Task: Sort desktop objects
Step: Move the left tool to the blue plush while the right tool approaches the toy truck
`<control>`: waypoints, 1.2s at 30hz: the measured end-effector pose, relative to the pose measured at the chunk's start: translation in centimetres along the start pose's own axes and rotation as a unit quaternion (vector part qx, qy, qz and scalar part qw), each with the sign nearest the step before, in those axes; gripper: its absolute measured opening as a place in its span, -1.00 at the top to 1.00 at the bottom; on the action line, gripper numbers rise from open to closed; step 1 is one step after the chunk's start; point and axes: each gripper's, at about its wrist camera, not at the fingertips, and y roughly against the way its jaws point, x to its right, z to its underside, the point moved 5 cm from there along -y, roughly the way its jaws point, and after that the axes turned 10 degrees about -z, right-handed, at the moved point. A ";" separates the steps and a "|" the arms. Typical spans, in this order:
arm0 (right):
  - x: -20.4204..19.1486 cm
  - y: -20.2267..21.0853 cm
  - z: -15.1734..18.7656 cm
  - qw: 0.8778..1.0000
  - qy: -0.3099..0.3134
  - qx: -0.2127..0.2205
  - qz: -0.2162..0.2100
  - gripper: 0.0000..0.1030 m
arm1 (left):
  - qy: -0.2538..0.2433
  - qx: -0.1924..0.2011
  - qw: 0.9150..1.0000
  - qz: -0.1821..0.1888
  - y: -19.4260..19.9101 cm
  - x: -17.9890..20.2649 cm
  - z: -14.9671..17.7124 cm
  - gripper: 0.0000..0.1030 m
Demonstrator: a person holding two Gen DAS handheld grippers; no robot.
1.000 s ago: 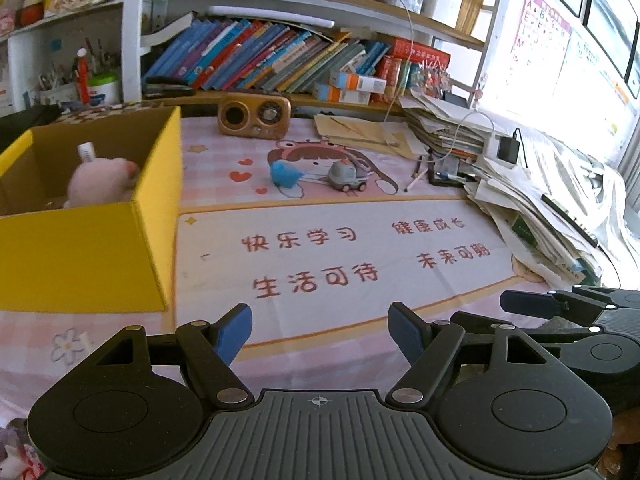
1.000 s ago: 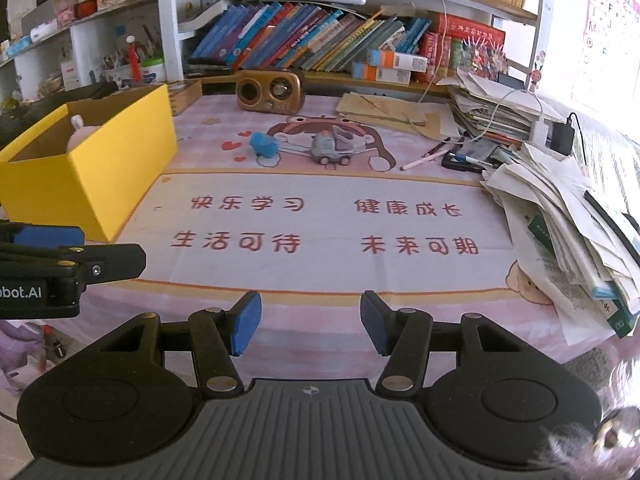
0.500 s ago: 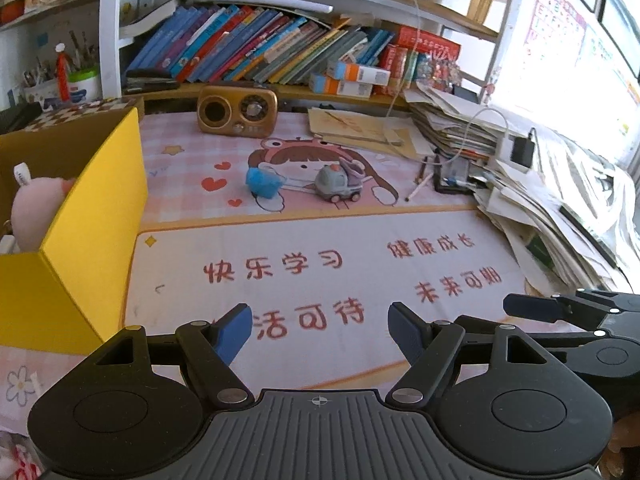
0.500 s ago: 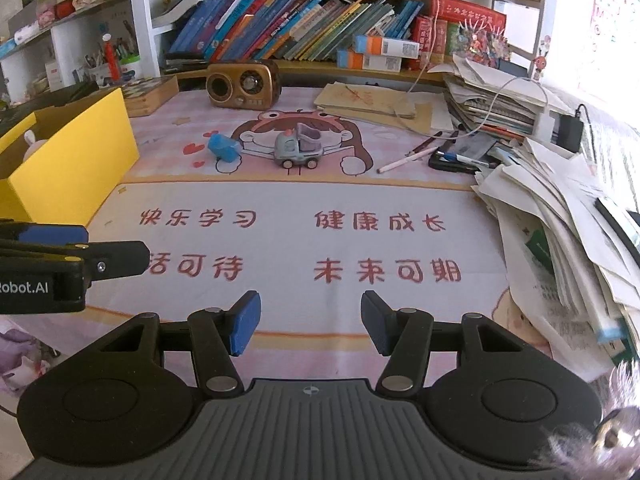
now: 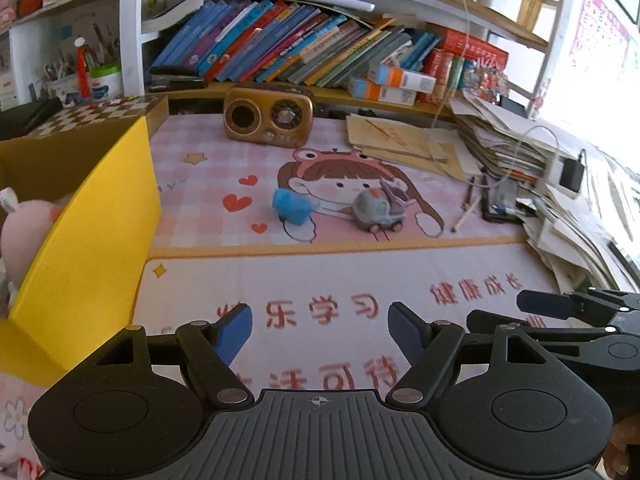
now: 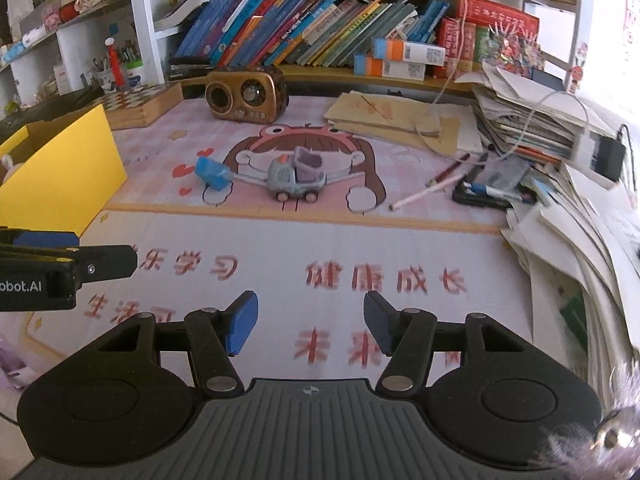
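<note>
- Left wrist view: the left gripper (image 5: 320, 330) has its blue-padded jaws spread wide with nothing between them, hanging over the pink printed desk mat (image 5: 344, 280) near its front edge.
- Same view, the yellow cardboard box (image 5: 92, 240) sits at the mat's left edge, open on top, with a pink plush toy (image 5: 24, 232) poking up inside it.
- Small blue block-shaped toy (image 5: 291, 206) lies on the mat over the cartoon girl print, toward the back half. Just to its right, apart from it, is the grey toy truck with a purple bed (image 5: 378, 210), standing on its wheels.
- Brown retro-style radio (image 5: 268, 116) stands at the mat's back edge, in front of the row of leaning books (image 5: 296, 46).
- Right wrist view: the right gripper (image 6: 310, 322) is empty too, and its jaws are opening, with only bare mat showing between the pads.
- From here the left gripper's finger sticks in from the left edge of the shot.
- A white pencil (image 6: 426, 192) lies by the mat's right edge, next to a messy stack of papers (image 6: 560, 216) piled along that side.
- Both grippers are well short of the two toys, nothing touched.
</note>
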 end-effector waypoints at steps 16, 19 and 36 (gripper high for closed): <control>2.0 -8.3 -5.8 0.999 0.026 0.003 -0.024 -0.23 | -0.005 0.002 0.999 -0.052 -6.7 -0.4 -4.0 -0.49; 2.0 -9.8 -6.6 0.999 0.029 0.002 -0.028 -0.30 | -0.004 0.000 0.998 -0.061 -7.3 -0.8 -4.5 -0.49; 2.3 -15.7 -8.5 0.999 0.027 -0.009 -0.040 -0.20 | -0.010 -0.020 0.998 -0.064 -11.1 -1.0 -5.8 -0.49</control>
